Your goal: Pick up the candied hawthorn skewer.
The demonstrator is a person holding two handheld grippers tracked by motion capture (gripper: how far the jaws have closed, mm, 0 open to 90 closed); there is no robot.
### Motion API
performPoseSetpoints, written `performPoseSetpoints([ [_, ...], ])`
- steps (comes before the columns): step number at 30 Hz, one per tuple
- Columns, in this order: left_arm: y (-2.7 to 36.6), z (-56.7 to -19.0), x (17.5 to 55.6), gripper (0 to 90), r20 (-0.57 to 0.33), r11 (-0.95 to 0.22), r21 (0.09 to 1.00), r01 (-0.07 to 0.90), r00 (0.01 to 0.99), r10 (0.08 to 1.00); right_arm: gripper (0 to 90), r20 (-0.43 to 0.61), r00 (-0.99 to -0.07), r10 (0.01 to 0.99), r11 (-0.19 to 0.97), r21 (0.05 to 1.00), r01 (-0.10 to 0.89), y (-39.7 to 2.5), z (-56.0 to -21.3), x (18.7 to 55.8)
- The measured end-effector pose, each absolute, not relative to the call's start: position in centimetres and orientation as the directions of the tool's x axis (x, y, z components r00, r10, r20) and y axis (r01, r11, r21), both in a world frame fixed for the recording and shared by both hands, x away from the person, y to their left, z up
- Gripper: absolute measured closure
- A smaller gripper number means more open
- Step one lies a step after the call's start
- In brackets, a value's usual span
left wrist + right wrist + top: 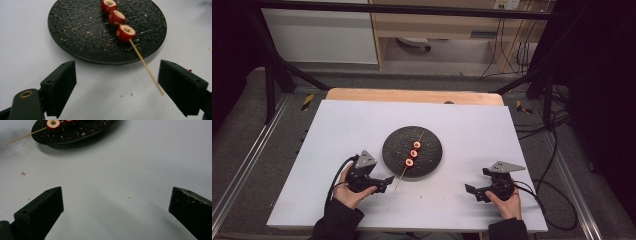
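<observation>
Nearest to us in the high view, at about 7 o'clock, we hold the left gripper [388,181] in one hand [348,192]. Its jaws are wide apart w/ nothing in them. At about 5 o'clock the other hand [507,201] holds the right gripper [470,191]. Its jaws are wide apart too, over bare worktop [472,135], well away from the food.

In the left gripper view the thin end of the wooden stick [147,68] pokes off the plate & ends between the two jaws, nearer the jaw at 3 o'clock. It touches neither one. We see small red crumbs [131,94] on the white worktop there.

A bit farther, in the middle of the worktop, sits the round black plate [398,142]. The stick lies on it, running from 7 o'clock up to 1 o'clock. It goes thru 3 red fruit pieces [414,153] in a row, each red outside & pale in the middle. The near piece [125,32] sits close to the plate's near edge.

At 12 o'clock, past the white top, we see a strip of bare wood [412,95], then the floor w/ black cables [512,47].
</observation>
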State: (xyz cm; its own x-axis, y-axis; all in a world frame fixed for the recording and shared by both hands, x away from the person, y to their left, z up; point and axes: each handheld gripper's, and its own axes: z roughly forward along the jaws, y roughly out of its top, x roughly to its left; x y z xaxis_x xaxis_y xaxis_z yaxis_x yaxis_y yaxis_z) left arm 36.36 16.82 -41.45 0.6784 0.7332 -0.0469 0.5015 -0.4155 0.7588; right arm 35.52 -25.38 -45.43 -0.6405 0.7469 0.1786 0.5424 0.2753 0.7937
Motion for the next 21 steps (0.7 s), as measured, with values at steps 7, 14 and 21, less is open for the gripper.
performPoseSetpoints([
  [7,14.5,-41.5,37.2,28.3,-0.043,-0.428,0.746,0.511,0.678,0.734,0.6,0.179,-0.637,0.75,0.275,0.791,0.547,-25.4,-45.4,35.5],
  [14,12.2,-41.6,38.6,42.9,-0.032,-0.46,0.702,0.543,0.67,0.741,0.6,0.178,-0.635,0.752,0.274,0.791,0.547,-25.4,-45.4,35.5],
  [21,10.8,-42.1,39.4,61.3,-0.005,-0.489,0.663,0.567,0.657,0.754,0.6,0.18,-0.634,0.753,0.275,0.788,0.55,-25.4,-45.4,35.5],
])
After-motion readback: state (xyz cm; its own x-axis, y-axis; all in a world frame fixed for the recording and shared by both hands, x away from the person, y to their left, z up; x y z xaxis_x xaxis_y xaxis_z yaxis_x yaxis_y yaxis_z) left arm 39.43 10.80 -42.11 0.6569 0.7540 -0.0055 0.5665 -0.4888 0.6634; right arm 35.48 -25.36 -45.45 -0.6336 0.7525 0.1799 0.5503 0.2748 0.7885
